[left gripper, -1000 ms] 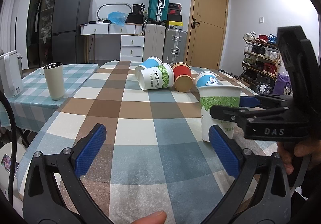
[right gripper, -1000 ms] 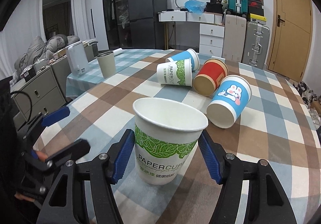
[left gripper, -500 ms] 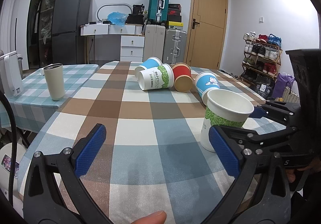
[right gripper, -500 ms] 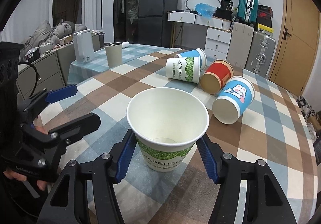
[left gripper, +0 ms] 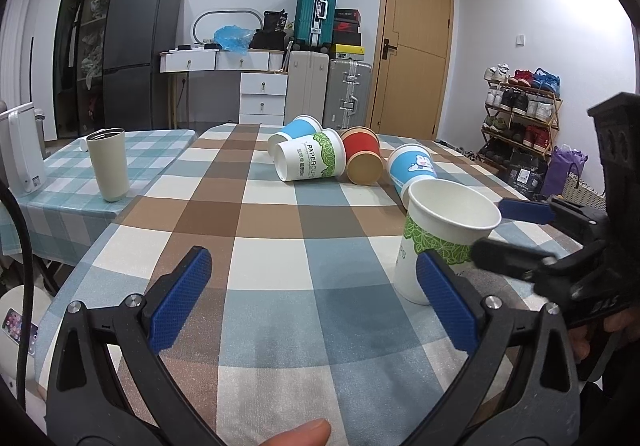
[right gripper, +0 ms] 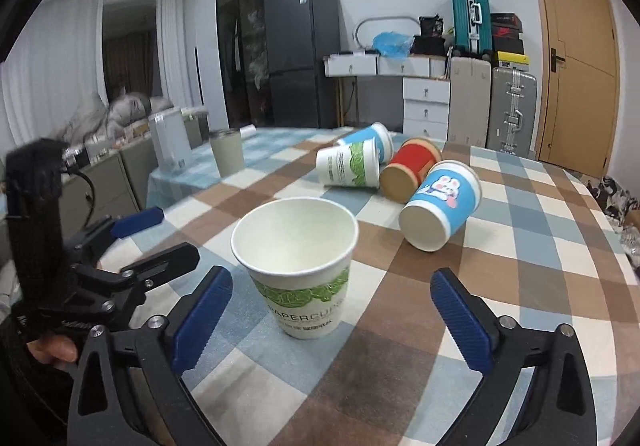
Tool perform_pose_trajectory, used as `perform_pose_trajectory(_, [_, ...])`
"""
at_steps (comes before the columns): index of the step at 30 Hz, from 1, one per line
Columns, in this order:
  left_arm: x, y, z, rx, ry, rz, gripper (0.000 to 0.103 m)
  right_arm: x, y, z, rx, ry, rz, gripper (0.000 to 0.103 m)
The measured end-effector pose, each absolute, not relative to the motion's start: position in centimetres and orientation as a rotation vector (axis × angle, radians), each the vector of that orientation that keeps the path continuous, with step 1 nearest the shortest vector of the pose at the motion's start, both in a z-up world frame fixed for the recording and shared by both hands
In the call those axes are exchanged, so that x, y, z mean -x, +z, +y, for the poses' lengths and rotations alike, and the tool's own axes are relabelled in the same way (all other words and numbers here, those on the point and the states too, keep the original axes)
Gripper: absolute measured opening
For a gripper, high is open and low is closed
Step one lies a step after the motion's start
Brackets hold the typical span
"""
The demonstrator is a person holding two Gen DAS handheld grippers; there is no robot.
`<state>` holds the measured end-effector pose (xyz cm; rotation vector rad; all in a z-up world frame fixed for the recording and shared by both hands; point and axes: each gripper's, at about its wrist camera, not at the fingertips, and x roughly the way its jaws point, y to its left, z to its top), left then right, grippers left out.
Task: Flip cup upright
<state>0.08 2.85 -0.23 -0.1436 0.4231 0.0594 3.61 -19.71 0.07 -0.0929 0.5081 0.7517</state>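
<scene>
A white paper cup with green leaf print (right gripper: 298, 266) stands upright on the checked tablecloth, mouth up and empty; it also shows in the left wrist view (left gripper: 442, 240). My right gripper (right gripper: 330, 320) is open, its blue pads apart and clear of the cup, which stands just beyond them toward the left pad. My left gripper (left gripper: 312, 304) is open and empty over the cloth, left of the cup. Behind lie several cups on their sides: a blue rabbit cup (right gripper: 440, 204), a red cup (right gripper: 412, 170), a green-print cup (right gripper: 348, 168) and a blue cup (right gripper: 370, 138).
A beige tumbler (left gripper: 108, 164) stands upright at the far left on the adjoining teal-checked table. A white appliance (left gripper: 20, 148) stands at the left edge. The right gripper's body (left gripper: 580, 246) sits right of the upright cup. Fridge, drawers and suitcases line the far wall.
My right gripper has opened and let go of the green-print cup, which now stands free and upright. That gripper has drawn back and shifted right. The left gripper has not moved.
</scene>
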Motion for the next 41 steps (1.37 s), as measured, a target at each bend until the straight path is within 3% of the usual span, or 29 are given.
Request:
perform_pose_trajectory(8, [0.2, -0.1, 1.9, 0.120, 0.035, 0.402, 0.102, -2.6, 0.7, -23.0, -0.006, 0.778, 0.415, 0.103])
perform_pose_trajectory(41, [0.0, -0.5, 1.4, 0.099, 0.019, 0.405, 0.102, -1.6, 0.3, -22.7, 0.013, 0.803, 0.410, 0.103])
